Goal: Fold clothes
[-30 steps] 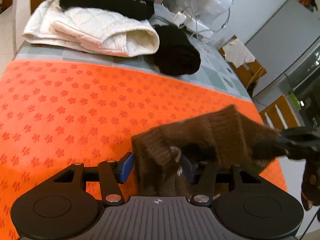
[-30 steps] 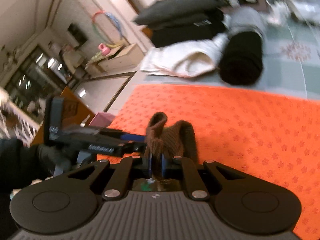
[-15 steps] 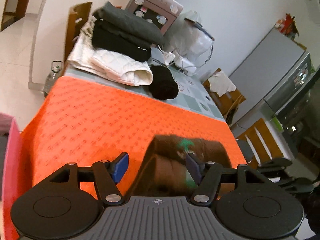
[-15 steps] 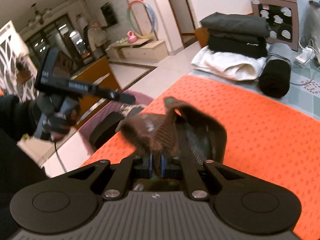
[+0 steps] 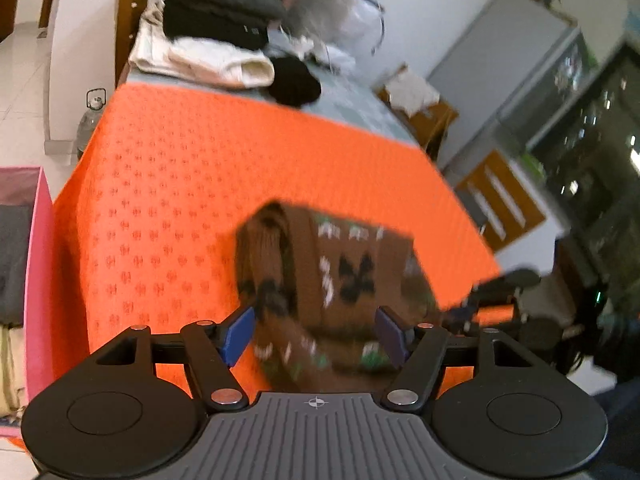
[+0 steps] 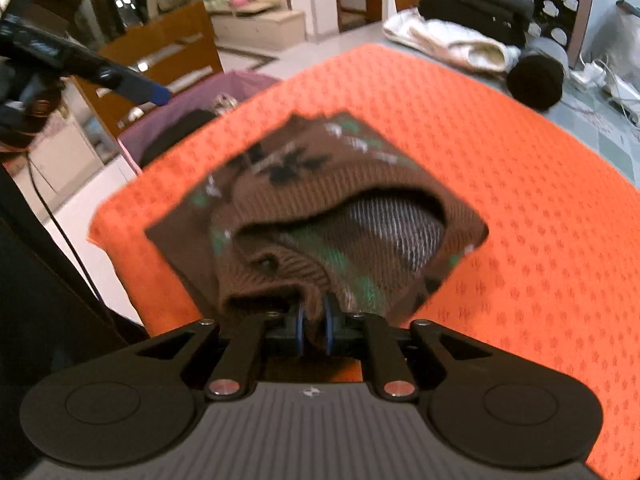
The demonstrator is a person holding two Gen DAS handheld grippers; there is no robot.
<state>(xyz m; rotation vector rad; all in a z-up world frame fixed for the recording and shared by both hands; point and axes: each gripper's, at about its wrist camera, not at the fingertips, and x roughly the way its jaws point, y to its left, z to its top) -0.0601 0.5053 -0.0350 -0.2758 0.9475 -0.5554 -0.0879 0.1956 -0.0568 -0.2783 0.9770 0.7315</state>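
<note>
A brown knitted sweater [image 5: 344, 272] with white, green and black motifs hangs over the near edge of the orange patterned cloth [image 5: 180, 168]. It also shows in the right wrist view [image 6: 320, 200], partly spread on the orange cloth [image 6: 520, 200]. My right gripper [image 6: 313, 328] is shut on a bunched edge of the sweater and holds it up. My left gripper [image 5: 314, 334] is open and empty, its blue pads on either side of the hanging knit. In the right wrist view the left gripper [image 6: 132, 84] is at the upper left, clear of the sweater.
Folded white, black and grey clothes [image 5: 208, 40] and a black roll [image 5: 296, 80] lie at the table's far end. A pink bin [image 5: 28, 272] stands left of the table. A wooden chair [image 6: 160, 60] and a fridge [image 5: 500, 48] stand around it.
The sweater has been lifted and swung out, then come down more spread over the cloth's near edge. My left gripper has pulled back and upward, off the knit. My right gripper keeps its grip.
</note>
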